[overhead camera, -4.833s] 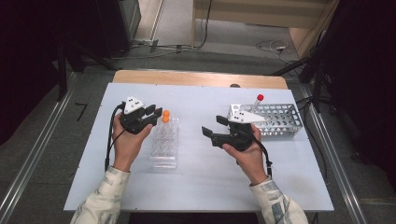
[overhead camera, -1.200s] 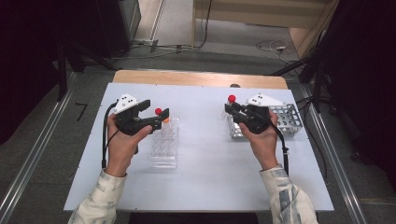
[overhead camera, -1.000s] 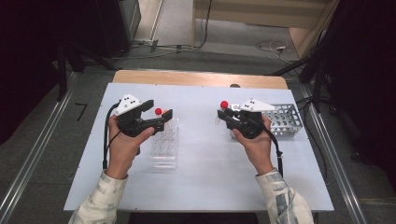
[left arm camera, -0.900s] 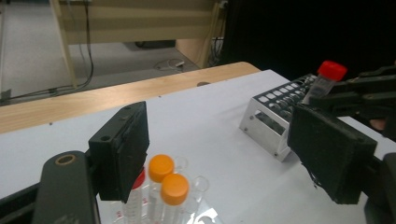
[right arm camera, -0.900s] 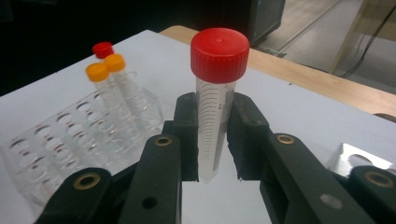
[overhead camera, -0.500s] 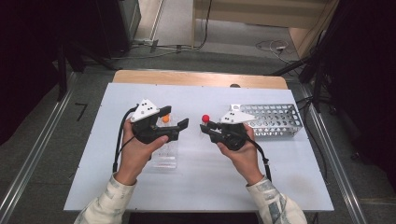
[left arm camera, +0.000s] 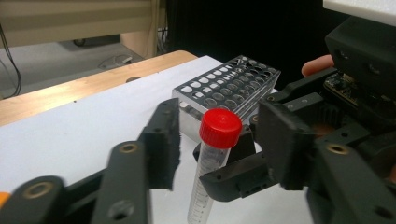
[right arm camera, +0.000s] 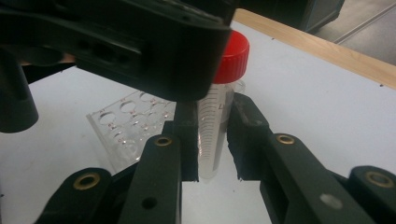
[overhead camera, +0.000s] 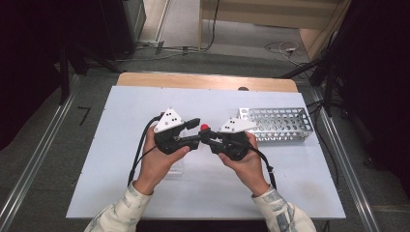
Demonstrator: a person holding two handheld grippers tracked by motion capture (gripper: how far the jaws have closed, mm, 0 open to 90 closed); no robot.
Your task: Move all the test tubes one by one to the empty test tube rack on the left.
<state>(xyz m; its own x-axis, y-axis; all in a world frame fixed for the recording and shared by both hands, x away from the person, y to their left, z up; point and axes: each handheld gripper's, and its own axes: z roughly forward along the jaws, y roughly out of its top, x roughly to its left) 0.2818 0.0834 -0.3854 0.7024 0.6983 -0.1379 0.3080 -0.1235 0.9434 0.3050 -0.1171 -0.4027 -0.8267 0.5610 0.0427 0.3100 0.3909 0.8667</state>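
Observation:
A clear tube with a red cap (overhead camera: 205,128) stands upright above the middle of the white table. My right gripper (overhead camera: 207,137) is shut on its body, and the right gripper view shows both pads pressed on the tube (right arm camera: 215,116). My left gripper (overhead camera: 195,131) reaches in from the left, tip to tip with the right one. Its jaws have just been closing, and in the left gripper view the red cap (left arm camera: 220,127) sits between them with a gap on each side. The left gripper (left arm camera: 222,135) is therefore open around the tube.
A perforated metal rack (overhead camera: 280,124) lies at the right rear of the table (overhead camera: 121,111). A clear plastic rack (right arm camera: 130,126) sits under my left hand, with an orange cap (left arm camera: 3,198) at its edge. A wooden strip (overhead camera: 203,81) borders the far side.
Both hands have come together at the table's middle, the right one carrying the tube leftward. The left gripper's jaws have narrowed around the red cap.

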